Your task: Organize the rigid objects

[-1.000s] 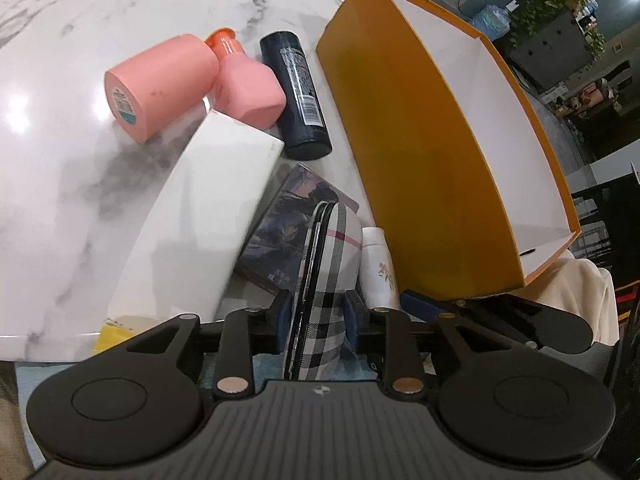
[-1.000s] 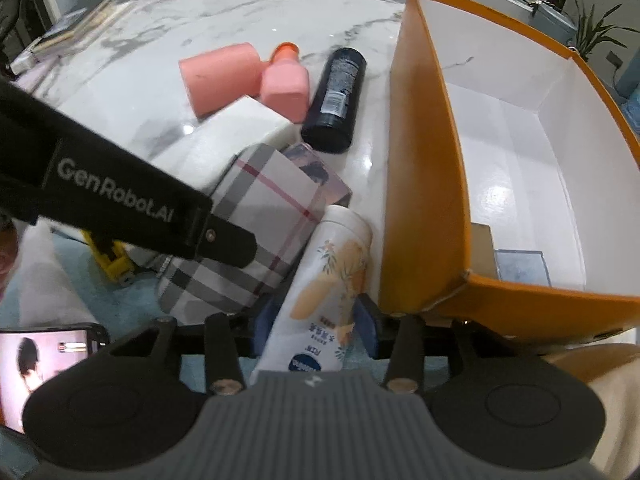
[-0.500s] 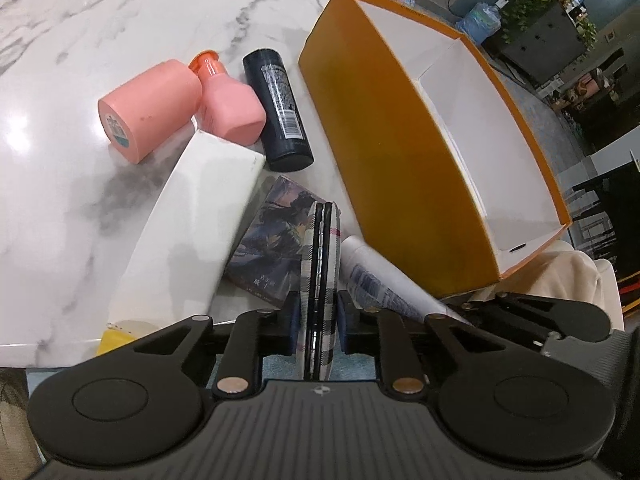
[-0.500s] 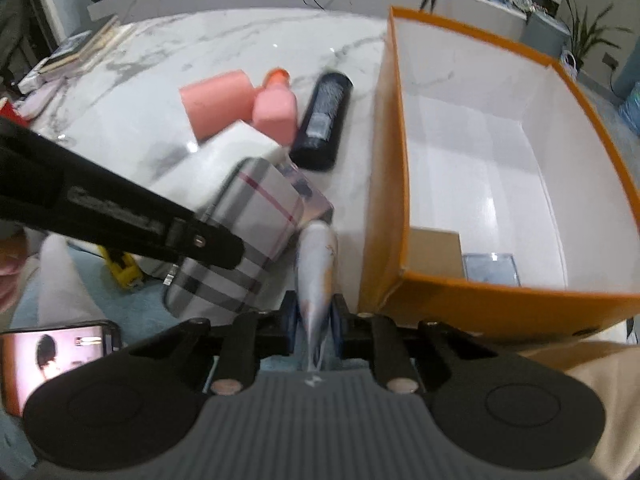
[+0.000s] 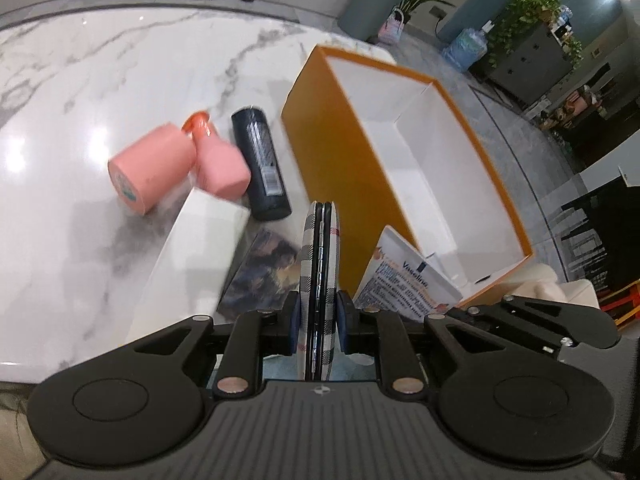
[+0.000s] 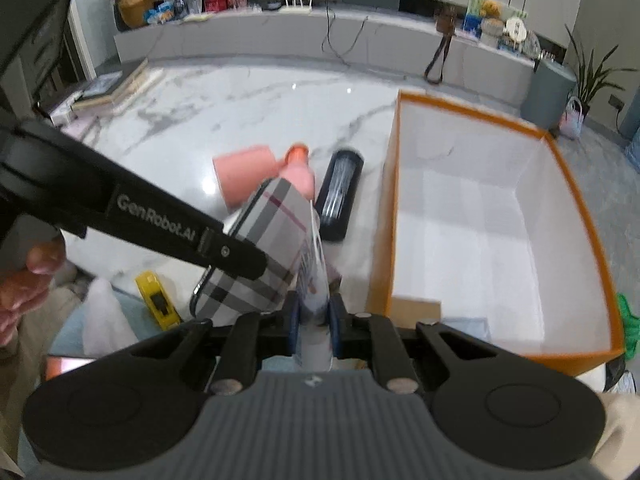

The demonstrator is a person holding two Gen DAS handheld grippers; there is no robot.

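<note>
The plaid case (image 5: 319, 280), grey-white check with red and black lines and a dark seam along its edge, stands edge-on between the pads of the left gripper (image 5: 319, 325), whose jaws are pressed tight on it and hold it clear of the marble table (image 5: 80, 80). Just to its right the right gripper (image 6: 314, 322) is clamped shut on a flattened white tube (image 6: 314, 280) with orange print; in the left wrist view its back shows blue small print and the word "Vaseline" (image 5: 408, 280). Both sets of jaws have just been closing, each with its object between them. The left gripper's arm crosses the right wrist view and bears "GenRobot.AI" in pale letters (image 6: 156, 218). The orange box (image 5: 360, 168), white inside, sits on the table right of both held things; a brown card (image 6: 414, 310) and a grey-blue flat piece (image 6: 466, 326) lie at its near inner edge. On the marble lie a pink cylinder (image 5: 150, 174), a pink bottle (image 5: 220, 164) with an orange cap, a dark bottle (image 5: 262, 164) with a barcode label, a white carton (image 5: 196, 256) and a dark printed booklet (image 5: 264, 276). A yellow tool (image 6: 158, 300) lies at the near table edge, and a hand (image 6: 24, 284) shows at far left. Beyond are a grey console, cables, books and potted plants.
</note>
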